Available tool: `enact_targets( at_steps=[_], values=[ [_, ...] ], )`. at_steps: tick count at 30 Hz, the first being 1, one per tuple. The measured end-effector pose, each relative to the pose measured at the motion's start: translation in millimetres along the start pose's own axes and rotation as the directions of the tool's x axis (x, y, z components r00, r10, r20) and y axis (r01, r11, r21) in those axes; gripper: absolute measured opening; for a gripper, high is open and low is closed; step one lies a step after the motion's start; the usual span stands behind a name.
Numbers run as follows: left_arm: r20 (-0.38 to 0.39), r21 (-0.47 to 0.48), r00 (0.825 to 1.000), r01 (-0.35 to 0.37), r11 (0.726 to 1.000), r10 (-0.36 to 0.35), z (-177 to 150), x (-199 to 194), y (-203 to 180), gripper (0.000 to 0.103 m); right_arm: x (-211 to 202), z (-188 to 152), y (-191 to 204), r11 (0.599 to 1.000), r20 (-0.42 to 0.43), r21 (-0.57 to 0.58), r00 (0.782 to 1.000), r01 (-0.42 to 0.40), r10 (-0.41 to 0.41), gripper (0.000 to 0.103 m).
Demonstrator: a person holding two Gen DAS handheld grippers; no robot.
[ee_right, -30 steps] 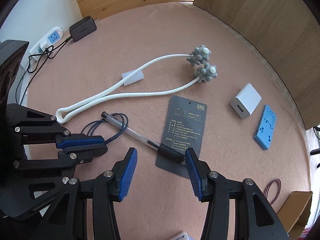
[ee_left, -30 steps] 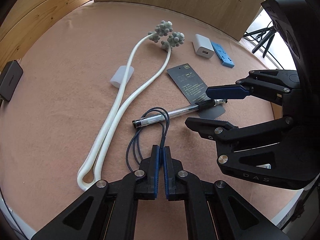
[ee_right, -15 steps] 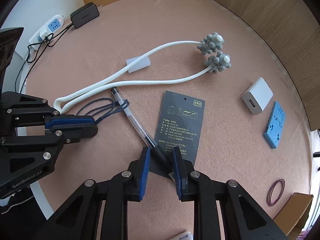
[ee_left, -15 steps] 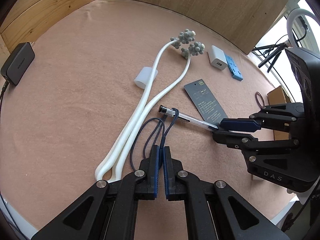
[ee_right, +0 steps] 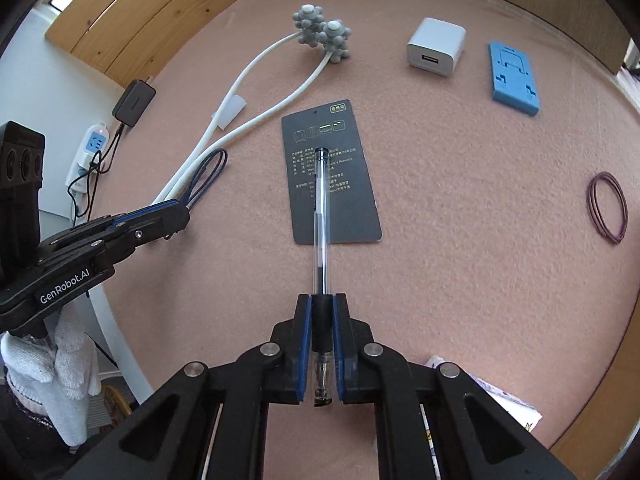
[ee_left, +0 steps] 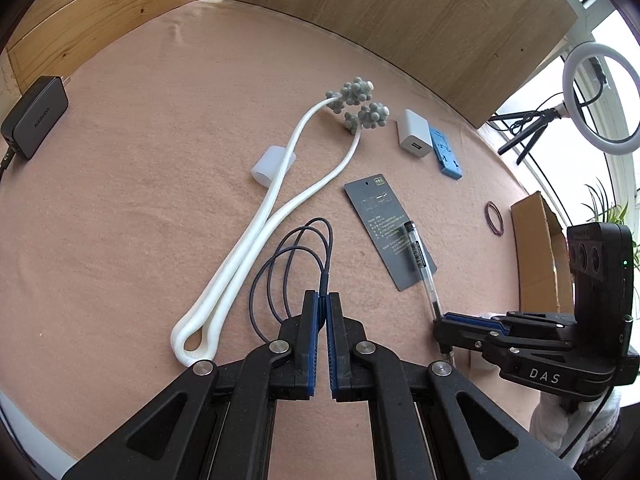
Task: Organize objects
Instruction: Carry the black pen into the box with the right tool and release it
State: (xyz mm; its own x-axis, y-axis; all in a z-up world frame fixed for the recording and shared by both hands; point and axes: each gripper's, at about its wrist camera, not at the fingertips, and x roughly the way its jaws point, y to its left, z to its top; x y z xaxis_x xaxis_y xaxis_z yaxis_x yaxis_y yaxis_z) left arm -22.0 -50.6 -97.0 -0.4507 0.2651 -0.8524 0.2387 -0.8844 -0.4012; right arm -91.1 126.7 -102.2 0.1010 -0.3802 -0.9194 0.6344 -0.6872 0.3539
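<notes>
A clear pen [ee_right: 321, 208] with a black grip lies lengthwise over a dark grey card [ee_right: 344, 152]. My right gripper [ee_right: 322, 300] has its jaws closing, and the blue pads press on the pen's black grip. In the left wrist view the pen [ee_left: 418, 256] points away from the right gripper [ee_left: 444, 320] across the card [ee_left: 380, 216]. My left gripper [ee_left: 323, 298] is shut on the end of a dark blue cord loop [ee_left: 288, 248], beside a long white massager [ee_left: 256, 248] with grey knobbed heads. The right wrist view shows the left gripper [ee_right: 176, 210] holding the cord [ee_right: 208, 172].
A white charger [ee_right: 436, 46], a blue stand [ee_right: 514, 78] and a maroon rubber band [ee_right: 608, 208] lie to the right on the pink mat. A black adapter [ee_left: 34, 118] sits far left. A cardboard box [ee_left: 536, 252] and wooden boards [ee_left: 400, 32] border the mat.
The right gripper closed on the pen's grip end and swung it out of the cord loop, so it now lies along the card. The left gripper stayed shut on the cord.
</notes>
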Motion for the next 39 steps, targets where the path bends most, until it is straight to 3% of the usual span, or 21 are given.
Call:
enact_targets(
  at_steps=[7,13,21,32,39],
  values=[
    [0.025,0.036,0.998,0.058,0.998,-0.059,6,-14,-30,0.004,-27,-19,-20,0.983,0.117,0.162,0.99,-0.092,0.073,0.009],
    [0.049,0.086,0.993,0.106,0.991,-0.111,16,-30,-60,0.004,-75,-33,-33,0.98,0.226,0.185,0.974,-0.073,0.029,0.009],
    [0.038,0.182,0.984,0.166,0.969,-0.176,23,-23,-122,0.004,-130,-61,-66,0.966,0.326,0.258,0.942,-0.012,-0.075,0.009],
    [-0.038,0.324,0.964,0.263,0.909,-0.265,18,8,-231,0.004,-176,-109,-139,0.894,0.367,0.44,0.891,0.087,-0.267,0.009],
    [-0.061,0.417,0.953,0.294,0.86,-0.297,24,29,-308,0.004,-177,-129,-176,0.851,0.351,0.518,0.887,0.083,-0.3,0.009]
  ],
)
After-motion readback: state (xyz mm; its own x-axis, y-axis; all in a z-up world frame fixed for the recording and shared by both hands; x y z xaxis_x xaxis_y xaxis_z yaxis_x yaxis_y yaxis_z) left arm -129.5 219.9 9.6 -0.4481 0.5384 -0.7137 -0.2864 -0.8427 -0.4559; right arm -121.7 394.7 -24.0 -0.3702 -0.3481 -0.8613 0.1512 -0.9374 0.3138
